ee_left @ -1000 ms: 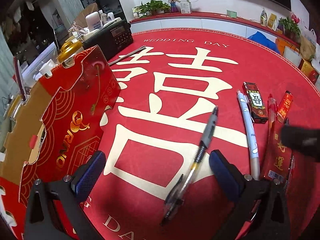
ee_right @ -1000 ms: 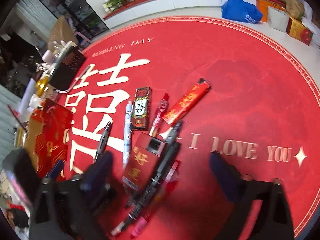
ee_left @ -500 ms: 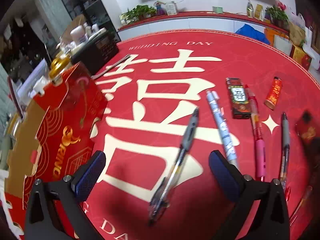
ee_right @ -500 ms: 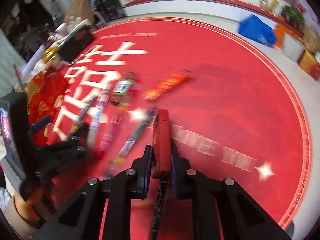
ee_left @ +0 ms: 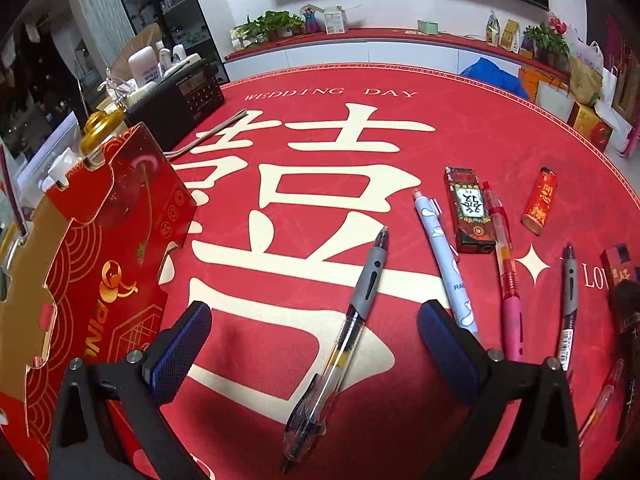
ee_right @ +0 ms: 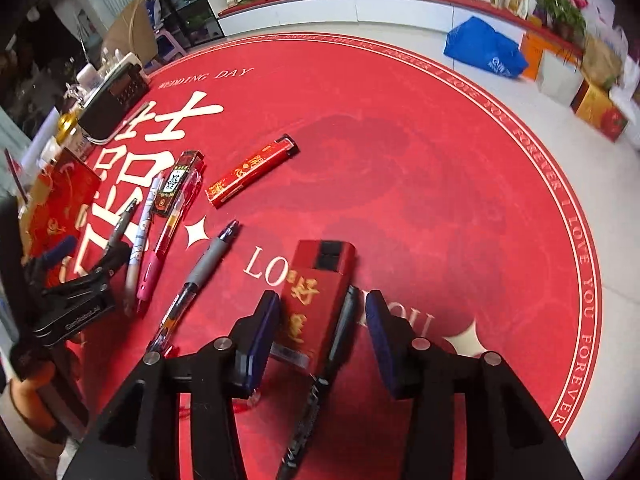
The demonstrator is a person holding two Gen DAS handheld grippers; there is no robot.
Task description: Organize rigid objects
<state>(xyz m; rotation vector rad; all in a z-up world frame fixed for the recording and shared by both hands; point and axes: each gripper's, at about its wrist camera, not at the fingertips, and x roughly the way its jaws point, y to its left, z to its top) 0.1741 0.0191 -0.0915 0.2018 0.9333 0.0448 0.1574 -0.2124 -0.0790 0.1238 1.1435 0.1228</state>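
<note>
Right gripper [ee_right: 322, 320] opening around red box [ee_right: 316, 296], long axis pointing away.

Round red mat [ee_right: 400, 152], cream lettering, things scattered on it.
Ahead of the left gripper: grey-grip clear pen [ee_left: 352, 304] between its fingers' line, pale blue pen [ee_left: 444, 260] beside it, patterned dark box [ee_left: 468, 212], pink pen [ee_left: 506, 272], red lighter [ee_left: 540, 202], another grey pen [ee_left: 570, 300]. Off its left side: red and gold carton [ee_left: 100, 248], black radio [ee_left: 176, 108] beyond. Under the right gripper: red pack [ee_right: 316, 292] flat on the mat, black pen [ee_right: 320, 384] alongside.
</note>
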